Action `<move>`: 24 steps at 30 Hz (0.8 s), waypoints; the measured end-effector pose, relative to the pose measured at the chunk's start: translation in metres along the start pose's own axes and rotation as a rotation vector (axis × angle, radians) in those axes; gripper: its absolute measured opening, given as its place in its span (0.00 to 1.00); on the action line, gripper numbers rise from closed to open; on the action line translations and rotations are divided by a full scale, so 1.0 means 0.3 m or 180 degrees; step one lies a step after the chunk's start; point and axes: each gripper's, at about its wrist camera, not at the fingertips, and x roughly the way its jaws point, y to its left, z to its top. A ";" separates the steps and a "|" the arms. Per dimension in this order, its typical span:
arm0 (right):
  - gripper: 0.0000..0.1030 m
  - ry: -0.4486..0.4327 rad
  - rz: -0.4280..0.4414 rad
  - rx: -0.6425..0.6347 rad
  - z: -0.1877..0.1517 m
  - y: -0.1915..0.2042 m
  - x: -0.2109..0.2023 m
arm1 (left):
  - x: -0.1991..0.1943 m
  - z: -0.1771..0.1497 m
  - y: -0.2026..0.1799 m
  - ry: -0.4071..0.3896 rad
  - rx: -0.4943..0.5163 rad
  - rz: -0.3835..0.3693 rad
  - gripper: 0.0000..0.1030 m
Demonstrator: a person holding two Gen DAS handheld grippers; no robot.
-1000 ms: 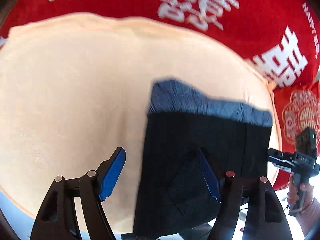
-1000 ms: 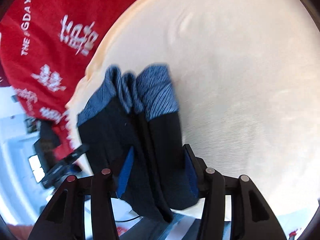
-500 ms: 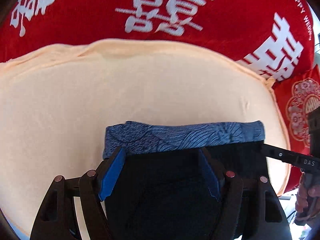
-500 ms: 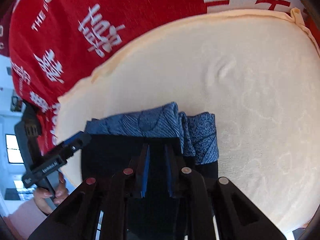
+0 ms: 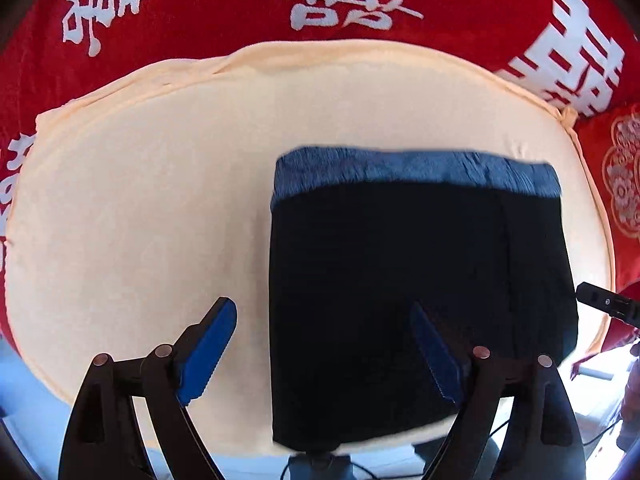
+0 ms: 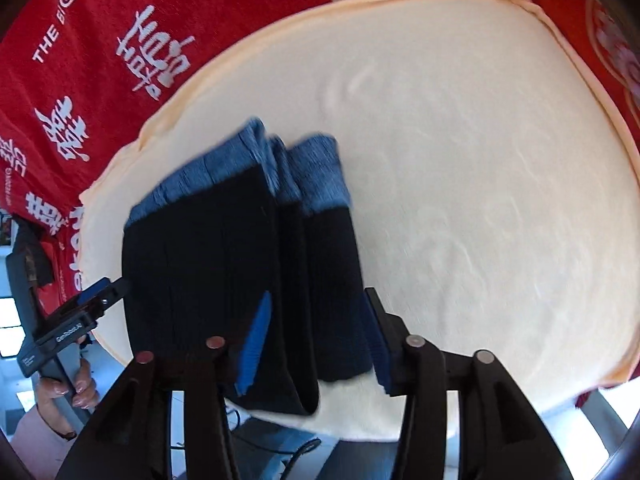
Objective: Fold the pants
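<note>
The pants [image 5: 420, 280] are black with a blue patterned band along the far edge. They lie folded into a compact stack on a cream cushion [image 5: 140, 220]. My left gripper [image 5: 324, 344] is open, with one finger over the cushion and the other over the stack, holding nothing. In the right wrist view the stack [image 6: 240, 248] shows its layered folds. My right gripper [image 6: 316, 340] is open with its fingers on either side of the stack's near right part, not clamped. Each gripper shows at the edge of the other view.
A red cloth with white characters [image 5: 340, 4] surrounds the cushion at the back and sides. The cushion's near edge [image 5: 240, 448] drops to a pale floor with cables. The person's hand [image 6: 60, 392] holds the left gripper.
My right gripper has gone from shut on the pants to open. The left gripper has shifted left, so the stack now sits to its right. The stack rests on the cushion.
</note>
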 end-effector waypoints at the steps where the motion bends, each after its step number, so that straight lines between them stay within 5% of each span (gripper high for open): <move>1: 0.58 0.0006 -0.0045 0.0018 -0.024 -0.002 -0.009 | -0.017 -0.026 -0.011 0.0036 0.0030 0.0022 0.86; 3: 0.72 0.0002 -0.0158 0.0058 -0.075 0.002 -0.033 | -0.043 -0.062 -0.030 0.0089 0.0069 0.0075 0.88; 4: 0.78 -0.0018 -0.0196 0.0075 -0.094 0.006 -0.044 | -0.060 -0.084 -0.041 0.0126 0.0090 0.0115 1.00; 10: 0.97 -0.0130 -0.0607 -0.0064 -0.202 0.091 -0.115 | -0.175 -0.184 -0.096 0.0127 0.0205 0.0175 1.00; 24: 0.98 -0.0132 -0.0567 -0.0149 -0.349 0.347 -0.290 | -0.461 -0.239 -0.090 -0.0081 0.0246 0.0258 1.00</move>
